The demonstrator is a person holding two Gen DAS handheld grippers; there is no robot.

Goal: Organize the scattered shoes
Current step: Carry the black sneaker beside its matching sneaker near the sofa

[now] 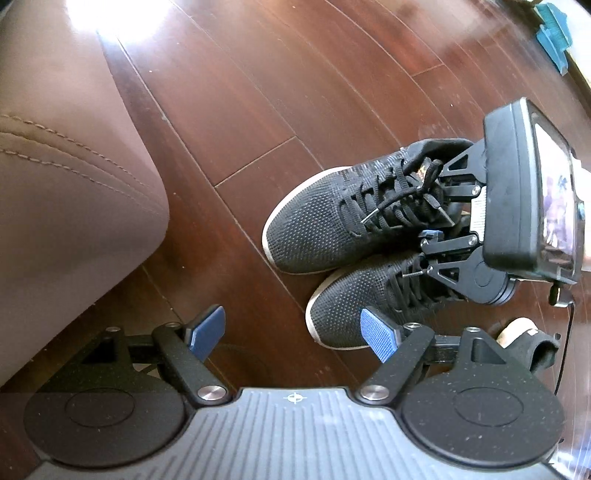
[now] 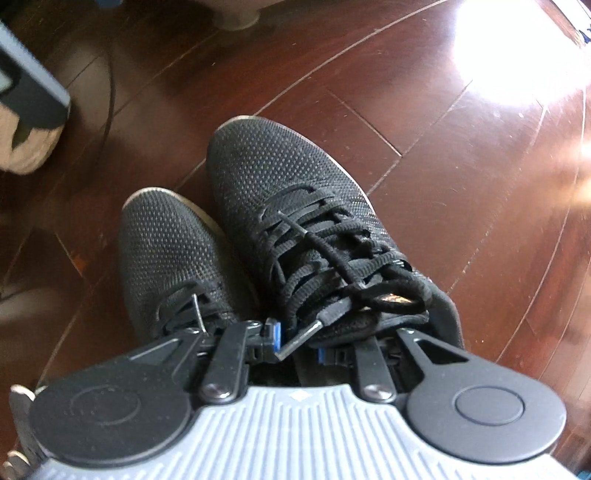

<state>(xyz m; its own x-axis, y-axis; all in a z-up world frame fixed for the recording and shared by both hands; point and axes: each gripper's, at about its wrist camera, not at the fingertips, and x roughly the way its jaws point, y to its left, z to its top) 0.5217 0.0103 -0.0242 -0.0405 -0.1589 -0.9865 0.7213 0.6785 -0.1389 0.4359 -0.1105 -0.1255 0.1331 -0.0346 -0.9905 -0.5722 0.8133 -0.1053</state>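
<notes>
Left tool [image 1: 295,334] spread wide, holding nothing, above the wooden floor [image 1: 229,110]. Right tool [image 2: 297,341] closed partway on the collar of the right sneaker [image 2: 295,206], pressed against the left sneaker [image 2: 166,243]. Brown sofa [image 1: 62,166] beyond.

Floor, sofa and a blue object

Sunlight is glaring off the dark wooden floor [image 1: 229,96]; a brown stitched leather sofa [image 1: 70,173] is sitting left, a blue plastic object [image 1: 554,33] lying far right.
</notes>
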